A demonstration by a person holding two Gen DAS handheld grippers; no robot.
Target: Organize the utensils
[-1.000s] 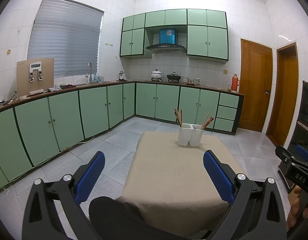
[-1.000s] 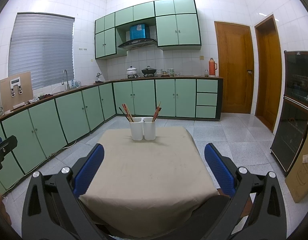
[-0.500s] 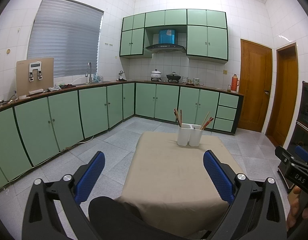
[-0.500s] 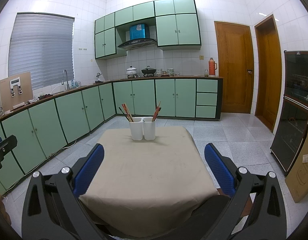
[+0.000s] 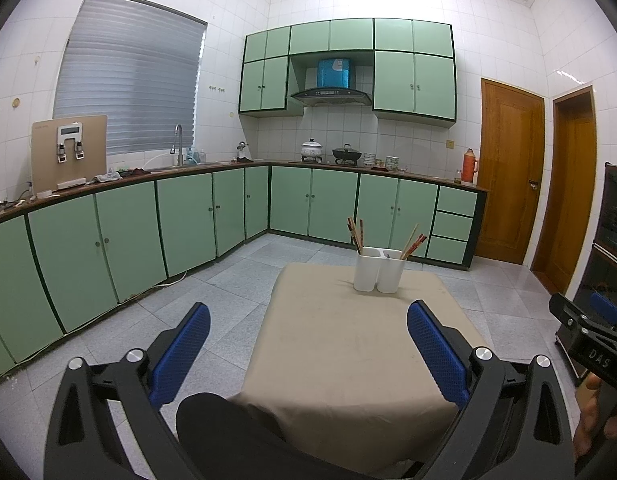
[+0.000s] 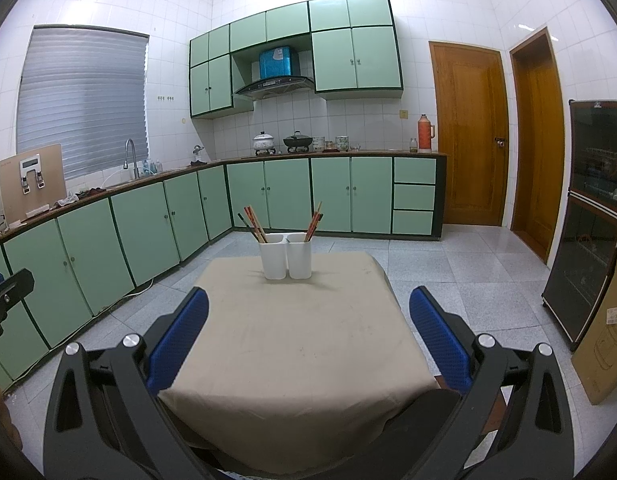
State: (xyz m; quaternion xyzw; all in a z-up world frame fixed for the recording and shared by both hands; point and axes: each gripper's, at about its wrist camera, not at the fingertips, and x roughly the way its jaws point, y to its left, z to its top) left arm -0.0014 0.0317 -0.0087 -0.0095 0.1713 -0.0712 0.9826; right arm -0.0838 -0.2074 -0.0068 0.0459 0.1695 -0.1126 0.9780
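Green-cabinet kitchen with a grey tiled floor surrounds a tabletop (image 6: 292, 340) under a beige cloth. Two white holders (image 6: 286, 256) stand touching side by side near its far edge, each with chopsticks (image 6: 254, 222) leaning out. Left gripper (image 5: 308, 340) and right gripper (image 6: 308, 332) both hover at the near edge, well apart from the holders, jaws wide apart and holding nothing
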